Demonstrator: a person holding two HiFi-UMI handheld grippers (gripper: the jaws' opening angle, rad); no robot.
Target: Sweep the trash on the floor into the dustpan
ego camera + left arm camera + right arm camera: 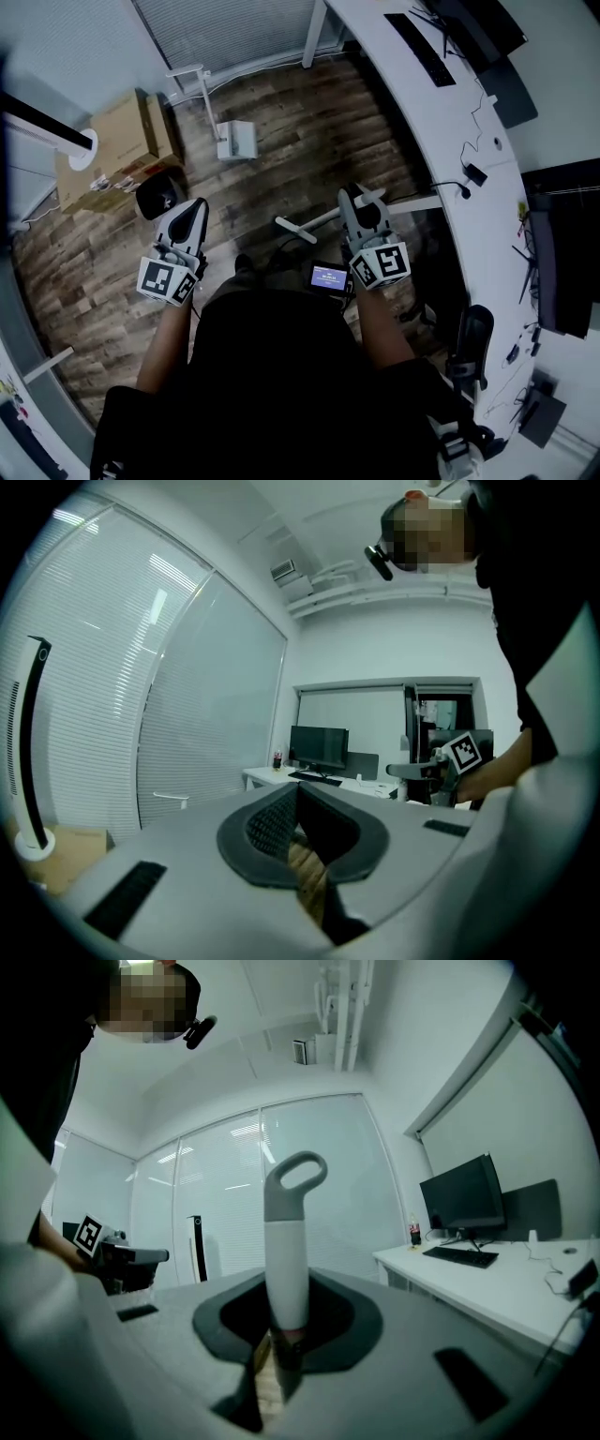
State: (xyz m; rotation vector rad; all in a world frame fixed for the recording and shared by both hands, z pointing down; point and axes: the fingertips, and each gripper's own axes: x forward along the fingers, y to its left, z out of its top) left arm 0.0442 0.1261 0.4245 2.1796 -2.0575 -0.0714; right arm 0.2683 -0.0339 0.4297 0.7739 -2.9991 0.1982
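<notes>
Our right gripper squeezes the white broom handle ready for sweeping, our left gripper is closed on nothing, and what looks like the dustpan waits on the floor ahead.

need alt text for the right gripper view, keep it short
The right tongs are shut on an upright white handle with a grey loop at its top. Behind it is a glass wall, and at right a white desk carries a monitor.
</notes>
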